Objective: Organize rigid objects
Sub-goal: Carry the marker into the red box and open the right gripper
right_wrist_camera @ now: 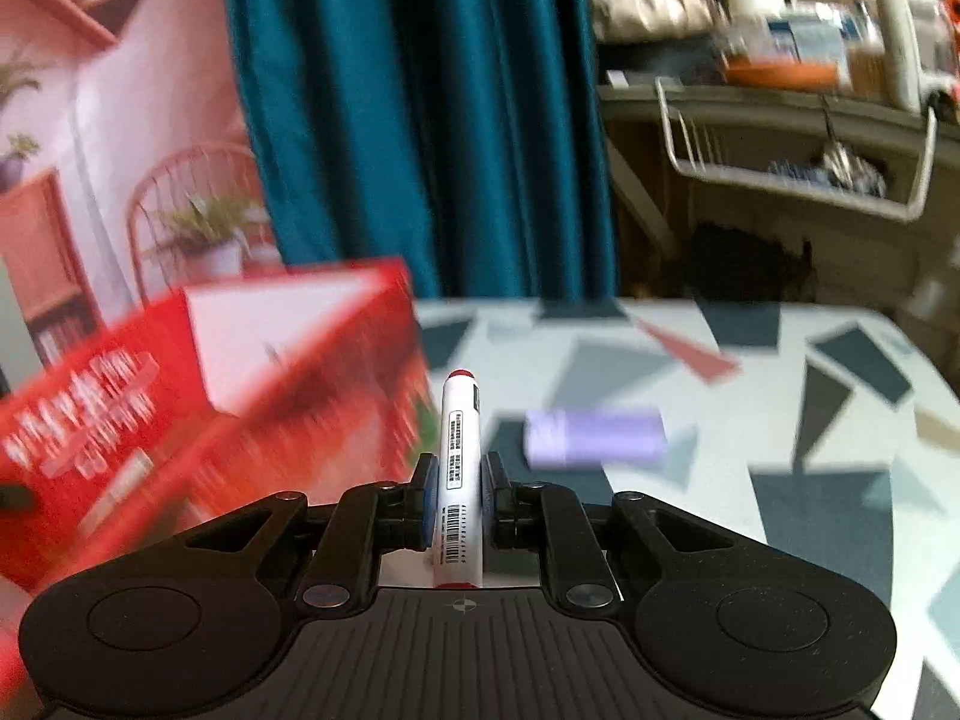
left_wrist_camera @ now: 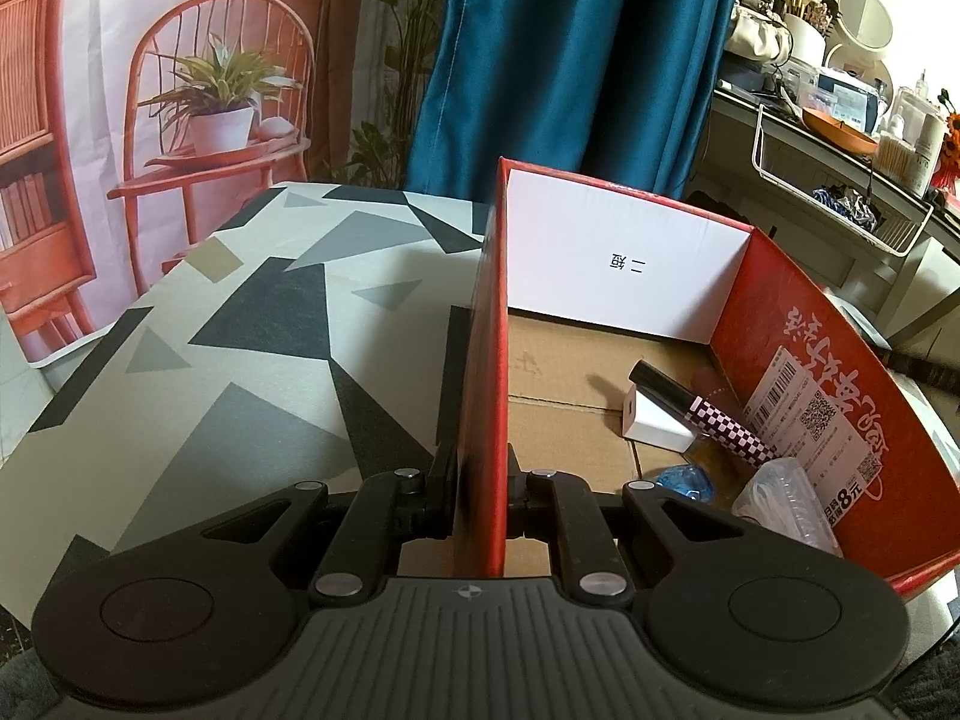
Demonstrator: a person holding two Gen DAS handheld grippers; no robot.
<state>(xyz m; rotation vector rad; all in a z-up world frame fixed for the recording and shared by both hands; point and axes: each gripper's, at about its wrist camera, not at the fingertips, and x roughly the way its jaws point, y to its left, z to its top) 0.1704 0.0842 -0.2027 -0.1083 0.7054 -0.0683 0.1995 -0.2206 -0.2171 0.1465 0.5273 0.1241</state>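
My left gripper (left_wrist_camera: 480,480) is shut on the left wall of the red cardboard box (left_wrist_camera: 489,360), one finger inside and one outside. Inside the box lie a white block (left_wrist_camera: 654,427), a black tube with a checkered end (left_wrist_camera: 708,414), a blue item (left_wrist_camera: 684,480) and a clear plastic packet (left_wrist_camera: 786,504). My right gripper (right_wrist_camera: 459,480) is shut on a white marker with a red tip (right_wrist_camera: 459,450), which points forward above the table. The red box (right_wrist_camera: 210,396) stands blurred to its left. A lilac cylinder (right_wrist_camera: 594,437) lies on the patterned tablecloth (right_wrist_camera: 780,420).
A blue curtain (left_wrist_camera: 570,60) hangs behind the table. At the right stands a cluttered shelf with a white wire basket (left_wrist_camera: 840,204). A printed backdrop with a chair and plant (left_wrist_camera: 210,108) fills the left.
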